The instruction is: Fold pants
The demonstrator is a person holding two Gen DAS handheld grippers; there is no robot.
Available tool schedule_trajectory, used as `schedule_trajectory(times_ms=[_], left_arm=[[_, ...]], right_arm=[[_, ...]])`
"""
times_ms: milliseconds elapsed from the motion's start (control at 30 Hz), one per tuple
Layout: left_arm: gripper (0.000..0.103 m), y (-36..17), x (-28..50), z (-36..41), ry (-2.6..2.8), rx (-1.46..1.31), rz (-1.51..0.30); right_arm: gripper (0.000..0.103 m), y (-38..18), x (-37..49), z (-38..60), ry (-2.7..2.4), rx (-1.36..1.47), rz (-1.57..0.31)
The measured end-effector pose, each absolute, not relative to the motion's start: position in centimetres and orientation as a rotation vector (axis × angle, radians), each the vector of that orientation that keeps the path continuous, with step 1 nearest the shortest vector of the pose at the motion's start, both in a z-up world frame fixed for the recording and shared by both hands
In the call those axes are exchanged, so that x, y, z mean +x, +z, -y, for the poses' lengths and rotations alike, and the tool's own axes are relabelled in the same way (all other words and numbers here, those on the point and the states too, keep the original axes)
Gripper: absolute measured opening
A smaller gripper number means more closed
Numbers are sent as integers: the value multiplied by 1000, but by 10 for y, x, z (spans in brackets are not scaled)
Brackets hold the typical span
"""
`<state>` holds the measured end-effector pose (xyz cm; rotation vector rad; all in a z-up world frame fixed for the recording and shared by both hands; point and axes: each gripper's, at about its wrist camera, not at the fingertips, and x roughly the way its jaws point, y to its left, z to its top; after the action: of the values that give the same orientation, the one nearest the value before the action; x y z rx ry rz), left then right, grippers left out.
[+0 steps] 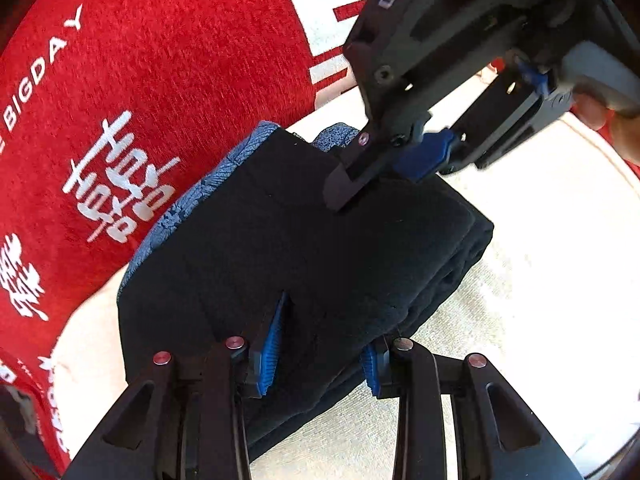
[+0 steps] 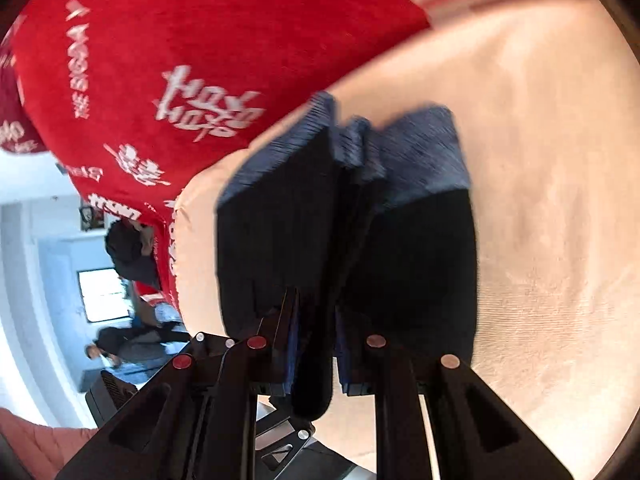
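The pants are dark navy with a lighter blue patterned band, folded into a thick bundle on a cream cushion. My left gripper is shut on the bundle's near edge, blue pads pressed into the cloth. My right gripper comes in from the upper right in the left wrist view and clamps the far edge. In the right wrist view, my right gripper is shut on the layers of the pants, with the blue band on the far side.
A red cushion with white lettering lies right behind the pants and also shows in the right wrist view. A room with a person in dark clothes shows at the left of the right wrist view.
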<state>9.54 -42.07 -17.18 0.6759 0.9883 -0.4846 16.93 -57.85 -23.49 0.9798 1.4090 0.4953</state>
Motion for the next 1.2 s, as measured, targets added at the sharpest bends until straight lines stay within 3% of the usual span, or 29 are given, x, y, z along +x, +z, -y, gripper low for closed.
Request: schedule_trajectory(times_ms=[67, 133, 233, 400, 533, 567, 700, 733, 767, 900, 967, 1033, 1100, 1167, 1200], left_arm=[[35, -174, 93, 420, -495, 681, -979], [35, -170, 96, 422, -503, 678, -987], [35, -159, 97, 426, -495, 701, -971], [35, -132, 95, 440, -526, 636, -938], [45, -166, 97, 451, -542, 619, -1034], [46, -173, 95, 452, -532, 636, -1043], [51, -169, 91, 439, -567, 619, -1046], [66, -166, 92, 436, -570, 607, -1056], [72, -162, 93, 429, -565, 584, -1074], [72, -137, 109, 392, -515, 476, -1119], [72, -131, 118, 377, -454, 456, -1129], [72, -128, 136, 351, -375, 400, -1163], [72, -130, 151, 329, -306, 355, -1198], [72, -135, 163, 311, -258, 320, -1233], [72, -139, 166, 303, -242, 306, -1251]], right_arm=[[29, -250, 168, 579, 516, 1072, -1410], [29, -259, 168, 573, 536, 1123, -1411], [16, -243, 168, 566, 572, 1108, -1362], [16, -201, 160, 583, 606, 1062, -1258], [17, -222, 155, 593, 505, 921, -1357], [21, -232, 154, 591, 480, 895, -1385], [23, -249, 144, 591, 437, 925, -1359], [25, -246, 142, 592, 427, 933, -1351], [26, -244, 140, 592, 407, 929, -1345], [33, -218, 132, 589, 311, 778, -1363], [49, -206, 130, 581, 246, 661, -1384], [55, -195, 126, 579, 165, 562, -1387], [53, -178, 118, 578, 120, 546, -1342], [34, -161, 112, 574, 106, 551, -1288], [33, -153, 112, 568, 110, 545, -1270]])
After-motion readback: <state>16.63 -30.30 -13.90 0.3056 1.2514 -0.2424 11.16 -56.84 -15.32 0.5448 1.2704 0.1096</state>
